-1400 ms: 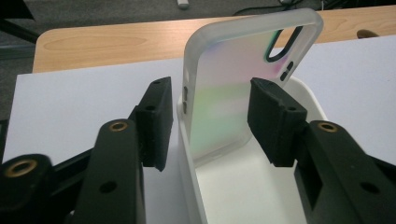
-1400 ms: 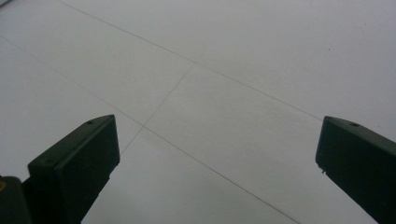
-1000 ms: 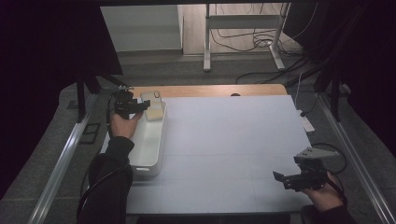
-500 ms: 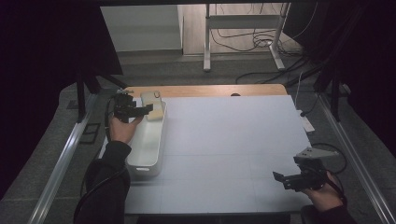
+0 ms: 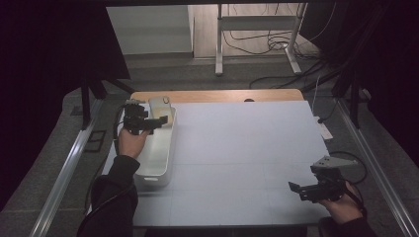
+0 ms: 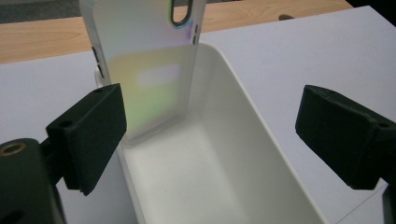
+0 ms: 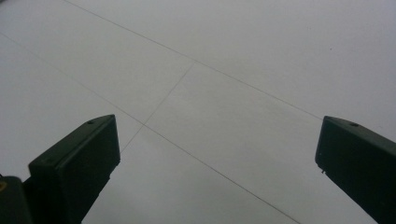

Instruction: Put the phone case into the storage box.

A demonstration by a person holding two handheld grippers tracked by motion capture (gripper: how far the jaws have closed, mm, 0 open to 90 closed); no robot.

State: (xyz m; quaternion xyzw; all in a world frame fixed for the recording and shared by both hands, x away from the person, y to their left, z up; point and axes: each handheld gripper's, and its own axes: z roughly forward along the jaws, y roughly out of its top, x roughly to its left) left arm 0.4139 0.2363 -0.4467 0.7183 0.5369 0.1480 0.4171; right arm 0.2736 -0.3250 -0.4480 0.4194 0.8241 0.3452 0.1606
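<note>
Phone case (image 6: pixel 144 70): iridescent, translucent, standing on end inside the far end of the white bin (image 6: pixel 243 154), leaning on its end wall so it stays upright.
Left gripper (image 6: pixel 210 140): your jaws have just been opening; spread wide, touching nothing, case released.
Right gripper (image 7: pixel 215 168): spread, empty, idle over the white tabletop (image 7: pixel 233 70).

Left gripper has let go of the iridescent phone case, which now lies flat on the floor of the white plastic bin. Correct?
Not quite. The left gripper is open, but the iridescent phone case stands on end, leaning against the end wall of the white plastic bin, as the left gripper view shows.
</note>
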